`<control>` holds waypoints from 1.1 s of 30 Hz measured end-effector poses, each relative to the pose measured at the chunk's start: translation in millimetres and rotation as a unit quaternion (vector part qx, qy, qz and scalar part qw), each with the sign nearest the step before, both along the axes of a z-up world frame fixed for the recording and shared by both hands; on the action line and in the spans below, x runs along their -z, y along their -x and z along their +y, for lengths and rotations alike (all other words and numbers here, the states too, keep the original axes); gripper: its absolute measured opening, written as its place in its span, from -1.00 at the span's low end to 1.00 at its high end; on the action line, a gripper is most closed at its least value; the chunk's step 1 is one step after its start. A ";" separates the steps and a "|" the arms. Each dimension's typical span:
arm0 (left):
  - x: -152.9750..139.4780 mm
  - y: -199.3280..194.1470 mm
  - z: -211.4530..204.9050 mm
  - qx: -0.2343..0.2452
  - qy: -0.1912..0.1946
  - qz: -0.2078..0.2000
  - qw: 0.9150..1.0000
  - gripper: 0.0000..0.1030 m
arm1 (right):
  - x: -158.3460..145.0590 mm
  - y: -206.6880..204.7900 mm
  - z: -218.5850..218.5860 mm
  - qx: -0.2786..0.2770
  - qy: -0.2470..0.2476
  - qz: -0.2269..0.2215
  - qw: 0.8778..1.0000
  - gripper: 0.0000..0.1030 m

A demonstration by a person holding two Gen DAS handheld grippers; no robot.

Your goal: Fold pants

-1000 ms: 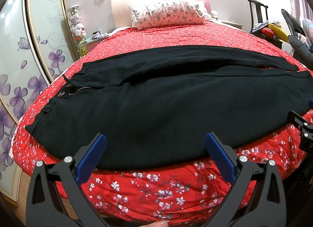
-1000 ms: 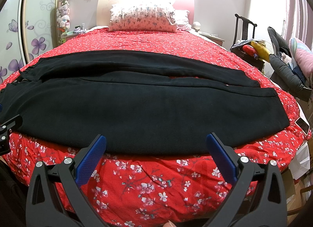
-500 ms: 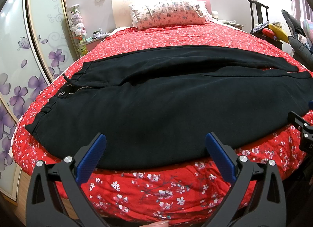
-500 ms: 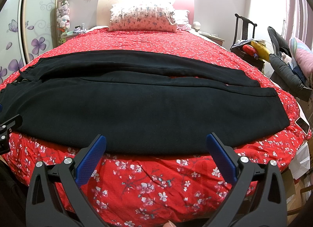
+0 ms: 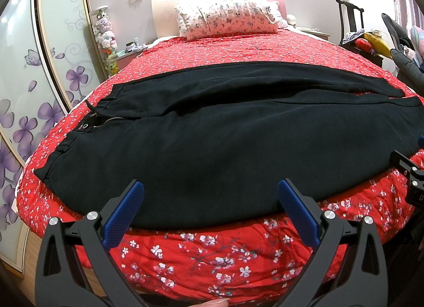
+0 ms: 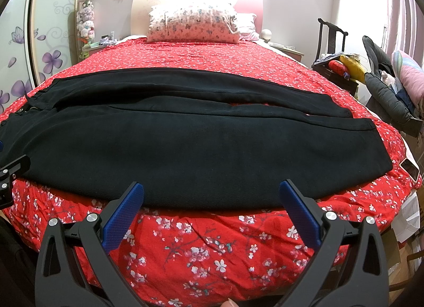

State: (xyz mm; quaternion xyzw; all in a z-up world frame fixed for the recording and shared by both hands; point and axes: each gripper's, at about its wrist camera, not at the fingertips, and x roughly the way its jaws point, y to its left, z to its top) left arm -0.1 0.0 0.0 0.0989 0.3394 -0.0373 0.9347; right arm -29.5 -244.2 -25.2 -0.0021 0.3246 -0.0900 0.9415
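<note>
Black pants (image 5: 225, 142) lie flat across the red floral bed, waistband with open zipper (image 5: 111, 119) at the left, leg hems (image 6: 413, 137) at the right. One leg lies behind the other. They also show in the right wrist view (image 6: 185, 148). My left gripper (image 5: 210, 187) is open and empty, hovering at the near edge of the pants towards the waist end. My right gripper (image 6: 212, 187) is open and empty at the near edge towards the hem end. Each gripper's black frame shows at the other view's edge.
The bed (image 6: 212, 248) has a red flowered cover and a patterned pillow (image 6: 193, 25) at the headboard. A wardrobe with purple flowers (image 5: 34, 74) stands left. A chair with clothes and toys (image 6: 341, 66) stands right. A phone (image 6: 409, 168) lies at the bed's right edge.
</note>
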 end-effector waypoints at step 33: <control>-26.4 -93.2 -29.1 0.043 0.199 -0.001 0.979 0.97 | -69.0 -199.5 -326.1 0.121 -0.300 0.027 0.946 0.97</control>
